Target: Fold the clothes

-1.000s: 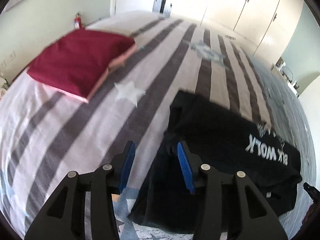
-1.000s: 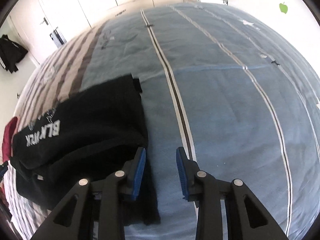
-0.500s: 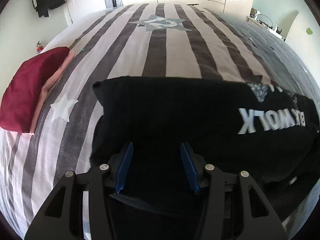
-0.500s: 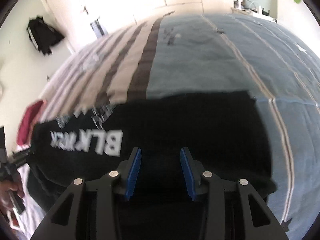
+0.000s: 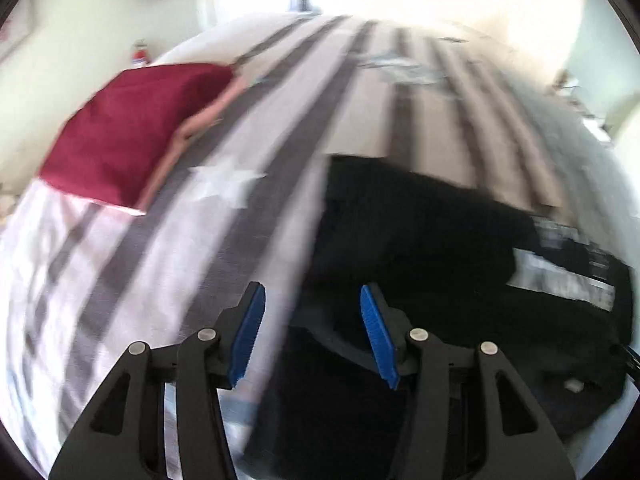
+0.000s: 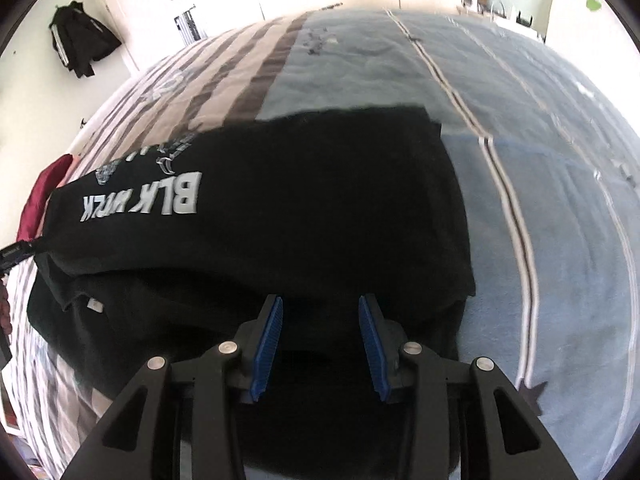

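A black T-shirt (image 6: 300, 200) with white lettering lies partly folded on the bed, its printed half doubled over the lower layer. My right gripper (image 6: 320, 312) hovers over its near edge, jaws open, nothing pinched between the blue pads (image 6: 269, 340). In the blurred left wrist view the same black T-shirt (image 5: 420, 240) fills the right side. My left gripper (image 5: 310, 304) stands open above the shirt's left edge, one finger over the bed cover and the other over black cloth. The tip of the left gripper (image 6: 16, 256) shows at the shirt's far left corner.
A folded dark red garment (image 5: 132, 132) lies on a pink one at the bed's left. The bed cover is grey-striped (image 5: 280, 100) on one half and blue (image 6: 540, 200) on the other. A dark jacket (image 6: 80, 48) hangs on the wall; wardrobes stand behind.
My right gripper has moved from the blue cover beside the shirt to over the shirt, its jaws slightly wider. The left gripper swung over the shirt, then back towards its left edge.
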`<state>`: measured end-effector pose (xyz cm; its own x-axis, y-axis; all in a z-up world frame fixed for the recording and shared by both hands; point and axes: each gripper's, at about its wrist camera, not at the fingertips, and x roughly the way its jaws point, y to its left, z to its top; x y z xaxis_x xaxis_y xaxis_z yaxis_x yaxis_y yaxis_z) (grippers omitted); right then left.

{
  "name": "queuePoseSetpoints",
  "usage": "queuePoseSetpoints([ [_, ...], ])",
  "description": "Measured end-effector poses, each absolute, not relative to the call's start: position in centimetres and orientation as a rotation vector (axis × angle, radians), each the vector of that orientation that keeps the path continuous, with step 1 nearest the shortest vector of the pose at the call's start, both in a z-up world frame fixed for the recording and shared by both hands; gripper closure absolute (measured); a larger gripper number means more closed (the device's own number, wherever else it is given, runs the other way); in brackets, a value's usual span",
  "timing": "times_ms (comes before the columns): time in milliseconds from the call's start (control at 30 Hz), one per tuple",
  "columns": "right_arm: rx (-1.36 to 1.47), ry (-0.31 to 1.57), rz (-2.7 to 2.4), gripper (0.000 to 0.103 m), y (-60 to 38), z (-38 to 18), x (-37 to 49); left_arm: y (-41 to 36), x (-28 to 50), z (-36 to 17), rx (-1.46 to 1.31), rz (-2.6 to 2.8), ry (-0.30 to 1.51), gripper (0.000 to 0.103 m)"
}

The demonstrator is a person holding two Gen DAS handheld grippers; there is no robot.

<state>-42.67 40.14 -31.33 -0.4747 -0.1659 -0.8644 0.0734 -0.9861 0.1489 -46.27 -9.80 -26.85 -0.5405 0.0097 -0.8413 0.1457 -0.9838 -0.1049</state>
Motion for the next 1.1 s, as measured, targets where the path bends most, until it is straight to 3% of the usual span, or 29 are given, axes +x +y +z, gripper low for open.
queuePoseSetpoints([
  [200, 1.489, -0.264, -2.489, 0.066, 37.6, -30.6, -40.2, -3.3, -42.3, -27.0, 1.599, -2.872, 0.246, 0.056],
  [333, 1.487, -0.328, -2.48, 0.064, 36.0, -31.0, -39.7, -1.8, -41.4, -29.3, 1.717, -2.845, 0.375, 0.056],
  [433, 1.473, -0.435, -2.476, 0.064, 36.2, -30.9, -38.9, -0.9, -41.2, -29.4, 1.718, -2.844, 0.408, 0.056],
  [800, 1.449, -0.55, -2.453, 0.063, 33.9, -31.2, -39.0, 1.1, -41.8, -30.1, 1.659, -2.854, 0.414, 0.055],
  [833, 1.449, -0.552, -2.457, 0.062, 33.7, -31.3, -39.3, 1.4, -42.0, -30.1, 1.643, -2.875, 0.398, 0.057],
  [933, 1.453, -0.538, -2.475, 0.064, 33.1, -31.6, -40.1, 1.9, -42.2, -30.0, 1.604, -2.908, 0.331, 0.082],
  [1000, 1.454, -0.505, -2.494, 0.088, 33.0, -31.6, -40.2, 1.8, -41.7, -29.4, 1.59, -2.932, 0.322, 0.088],
  [1100, 1.433, -0.515, -2.492, 0.091, 33.6, -30.8, -39.6, 1.5, -40.2, -27.7, 1.549, -2.978, 0.309, 0.091],
])
